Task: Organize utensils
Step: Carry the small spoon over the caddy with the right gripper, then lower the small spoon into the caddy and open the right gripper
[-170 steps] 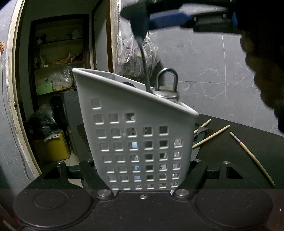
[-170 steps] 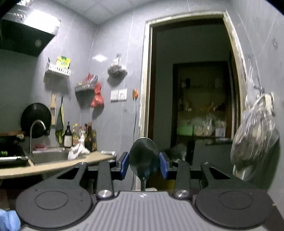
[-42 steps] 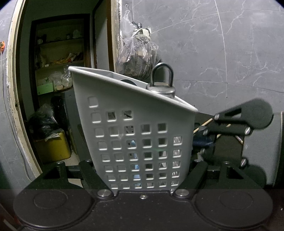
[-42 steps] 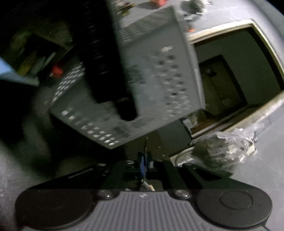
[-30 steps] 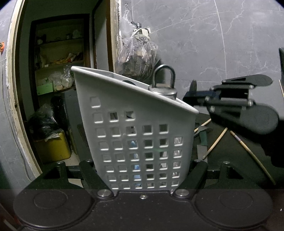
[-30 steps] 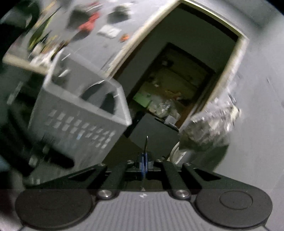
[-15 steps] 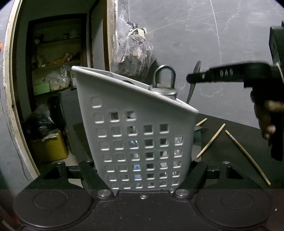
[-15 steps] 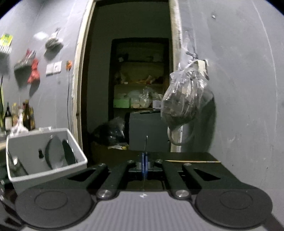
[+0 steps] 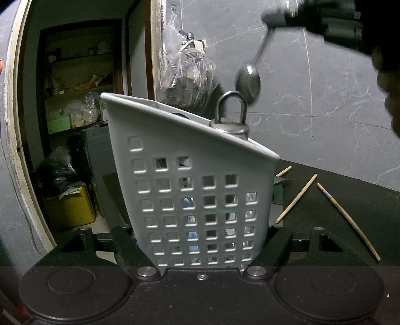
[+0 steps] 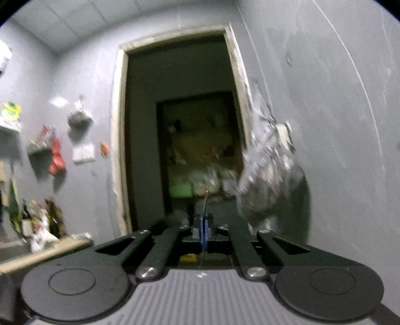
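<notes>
In the left wrist view my left gripper (image 9: 202, 232) is shut on a white perforated utensil basket (image 9: 195, 190), its fingers pressing both lower sides. A metal weight with a ring (image 9: 231, 120) pokes out of the basket's top. Above the basket's right rim hangs a steel spoon (image 9: 248, 80), bowl down. Its handle is pinched in my right gripper (image 9: 277, 18) at the top right. In the right wrist view the right gripper (image 10: 203, 230) has its blue pads together on the thin spoon handle (image 10: 205, 202), seen edge-on. The basket's inside is hidden.
Three wooden chopsticks (image 9: 297, 197) and a dark utensil (image 9: 278, 190) lie on the black table right of the basket. A plastic bag (image 9: 187, 75) hangs on the grey tiled wall beside an open doorway (image 10: 180, 150). A counter with bottles (image 10: 42, 225) is at the left.
The right gripper has risen and rolled with the spoon, whose bowl now hangs over the basket's right rim. The left gripper and the basket have stayed put.
</notes>
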`<move>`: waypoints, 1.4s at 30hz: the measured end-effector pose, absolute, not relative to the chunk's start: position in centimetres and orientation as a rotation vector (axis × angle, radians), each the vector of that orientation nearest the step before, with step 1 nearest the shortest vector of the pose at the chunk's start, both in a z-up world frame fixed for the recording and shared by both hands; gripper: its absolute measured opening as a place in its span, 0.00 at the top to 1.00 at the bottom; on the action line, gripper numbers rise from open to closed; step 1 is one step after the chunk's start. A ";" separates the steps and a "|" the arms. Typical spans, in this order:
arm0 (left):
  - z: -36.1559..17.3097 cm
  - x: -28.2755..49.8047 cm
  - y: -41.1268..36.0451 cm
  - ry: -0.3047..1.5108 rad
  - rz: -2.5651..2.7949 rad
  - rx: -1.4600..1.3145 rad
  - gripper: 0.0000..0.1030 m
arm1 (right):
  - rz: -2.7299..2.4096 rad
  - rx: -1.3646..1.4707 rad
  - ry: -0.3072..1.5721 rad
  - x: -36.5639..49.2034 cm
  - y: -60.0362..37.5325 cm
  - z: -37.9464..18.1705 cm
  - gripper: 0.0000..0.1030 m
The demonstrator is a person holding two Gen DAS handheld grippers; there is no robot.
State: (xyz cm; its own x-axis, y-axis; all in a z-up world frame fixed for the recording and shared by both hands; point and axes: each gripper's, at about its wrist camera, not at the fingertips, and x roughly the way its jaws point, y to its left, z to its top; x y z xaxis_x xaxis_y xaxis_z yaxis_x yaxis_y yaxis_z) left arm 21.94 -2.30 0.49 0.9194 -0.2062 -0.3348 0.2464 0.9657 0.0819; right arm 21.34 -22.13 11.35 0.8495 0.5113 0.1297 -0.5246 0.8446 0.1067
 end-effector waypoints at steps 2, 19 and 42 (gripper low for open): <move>0.5 21.9 -2.3 0.330 -0.234 0.124 0.25 | 0.577 0.128 -0.137 20.6 -21.6 12.2 0.98; 0.6 22.1 -2.2 0.331 -0.234 0.123 0.25 | 0.763 0.058 -0.031 20.6 -17.5 11.4 0.98; 0.6 22.0 -2.3 0.330 -0.234 0.122 0.25 | 0.772 0.048 0.177 23.2 -15.7 7.7 0.98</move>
